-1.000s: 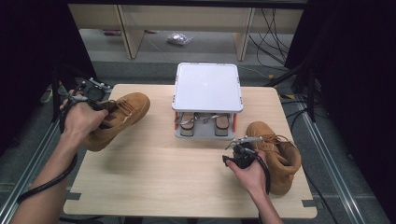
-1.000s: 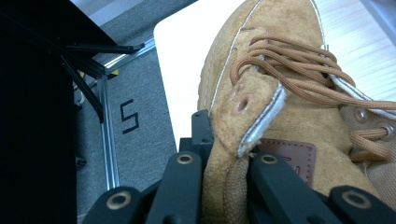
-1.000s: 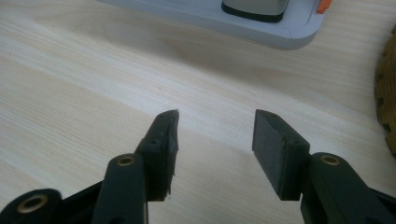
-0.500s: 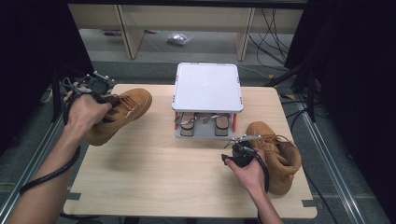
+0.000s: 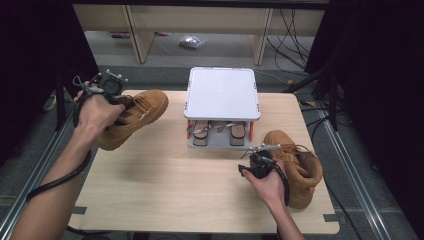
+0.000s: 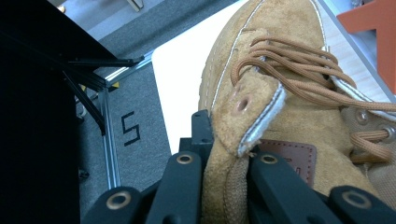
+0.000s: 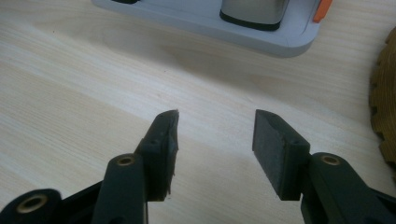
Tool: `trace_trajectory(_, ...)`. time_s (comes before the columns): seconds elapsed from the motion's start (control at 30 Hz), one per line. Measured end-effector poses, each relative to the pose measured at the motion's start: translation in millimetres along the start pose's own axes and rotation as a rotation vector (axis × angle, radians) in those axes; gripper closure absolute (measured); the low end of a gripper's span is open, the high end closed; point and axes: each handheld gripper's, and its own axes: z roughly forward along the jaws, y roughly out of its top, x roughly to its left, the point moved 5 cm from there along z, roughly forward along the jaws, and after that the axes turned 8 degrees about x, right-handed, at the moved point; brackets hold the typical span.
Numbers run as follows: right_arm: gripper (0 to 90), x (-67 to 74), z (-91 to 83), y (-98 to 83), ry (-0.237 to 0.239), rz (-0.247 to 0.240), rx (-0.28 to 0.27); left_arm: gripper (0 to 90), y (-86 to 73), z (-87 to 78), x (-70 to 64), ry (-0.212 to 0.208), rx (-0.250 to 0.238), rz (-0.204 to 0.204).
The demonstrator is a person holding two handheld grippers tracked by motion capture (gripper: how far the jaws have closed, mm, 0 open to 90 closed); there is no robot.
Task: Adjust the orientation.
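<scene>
R gripper (image 5: 252, 159) sat lower right of centre in high view, held in R hand (image 5: 267, 182) just above the wood table (image 5: 165, 185). Jaws released, gap w/ nothing betw. them; in R gripper view the pads (image 7: 166, 140) hung over bare tabletop, grey rack base (image 7: 261, 35) at top of frame. Second tan boot (image 5: 297, 162) stood upright just right of that hand, touching or nearly so; can't tell which.

L hand (image 5: 97, 112) at mid left of high view, L gripper (image 5: 122, 102) clenched on the collar of tan boot (image 5: 135, 117). L gripper view: jaws pinching suede collar edge (image 6: 231, 158), laces (image 6: 289, 70) upper right. Boot tilted, toe toward frame centre, heel end raised off table.

Farther, centre: small white-topped rack (image 5: 222, 92) w/ orange posts, a pair of shoes (image 5: 202, 134) on its lower shelf. Beyond the table, floor w/ cables (image 5: 295, 30), upper right.
</scene>
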Motion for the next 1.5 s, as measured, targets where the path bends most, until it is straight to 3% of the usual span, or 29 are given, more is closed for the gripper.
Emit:
trace_trajectory(0.07, 50.9, -1.1, 1.1, -0.6, -0.019, 0.005, 0.008, 84.6, 1.7, -0.9, -0.1, 0.002, -0.007, -0.003)
trace_trajectory(0.53, 50.5, -1.8, 2.3, -1.3, -0.020, 0.008, 0.012, 84.6, 15.4, -7.7, 0.4, 0.009, -0.025, -0.006)
trace_trajectory(0.77, 50.4, 0.5, 1.8, -1.9, 0.000, 0.014, 0.011, 84.6, 21.4, -11.5, 0.1, 0.016, -0.035, -0.005)
trace_trajectory(1.5, 50.2, -0.3, 3.1, -2.8, 0.003, 0.012, 0.011, 84.6, 40.8, -24.5, -3.2, 0.017, -0.075, 0.000)
